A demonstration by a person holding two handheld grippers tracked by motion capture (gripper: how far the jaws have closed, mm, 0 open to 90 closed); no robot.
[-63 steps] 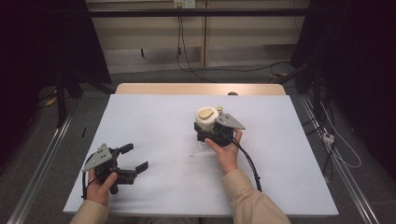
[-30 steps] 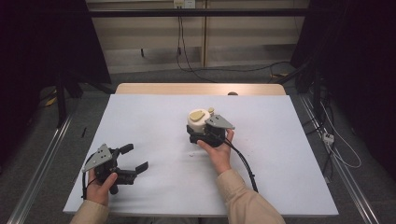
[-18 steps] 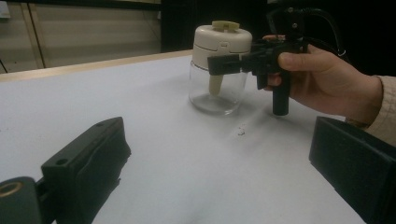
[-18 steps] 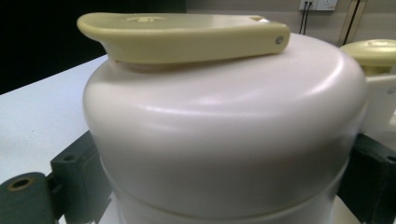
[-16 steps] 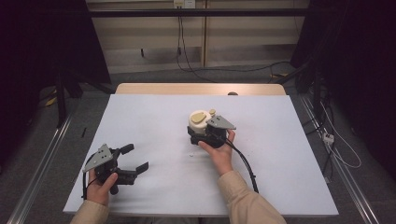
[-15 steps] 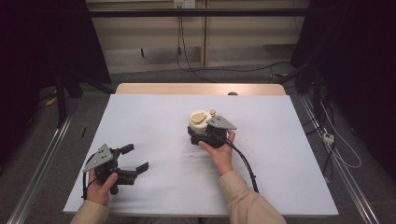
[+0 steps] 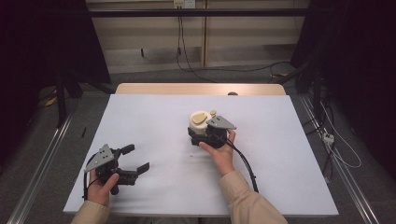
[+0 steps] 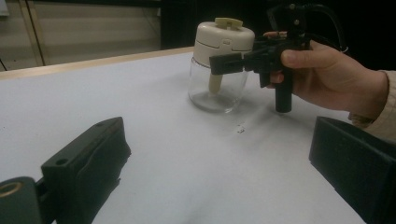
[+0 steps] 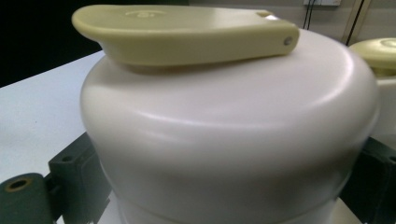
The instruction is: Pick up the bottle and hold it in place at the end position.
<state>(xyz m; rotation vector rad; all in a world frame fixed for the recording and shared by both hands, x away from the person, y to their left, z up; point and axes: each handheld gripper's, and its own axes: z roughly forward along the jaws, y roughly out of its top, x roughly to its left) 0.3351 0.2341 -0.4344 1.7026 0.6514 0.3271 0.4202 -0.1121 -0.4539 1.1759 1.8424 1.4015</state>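
The jar (image 7: pixel 201 125) stands near the centre of the high view, on the white bench (image 7: pixel 154 116). The right hand-held gripper (image 7: pixel 205 134) is clenched around its cream lid (image 9: pixel 224 135), with 1 jaw on each side. The lower body is clear glass (image 8: pixel 217 88), so I judge it fragile, stiff and rather slippery; the plastic lid is the safer place to hold. The left hand-held gripper (image 7: pixel 133 161), at the lower left, is released and grasps nothing. The jar's content is hard to make out.

A lab-like recording bay: white table (image 7: pixel 154 116), black curtains (image 7: pixel 359 56), floor cables (image 7: pixel 233 70)
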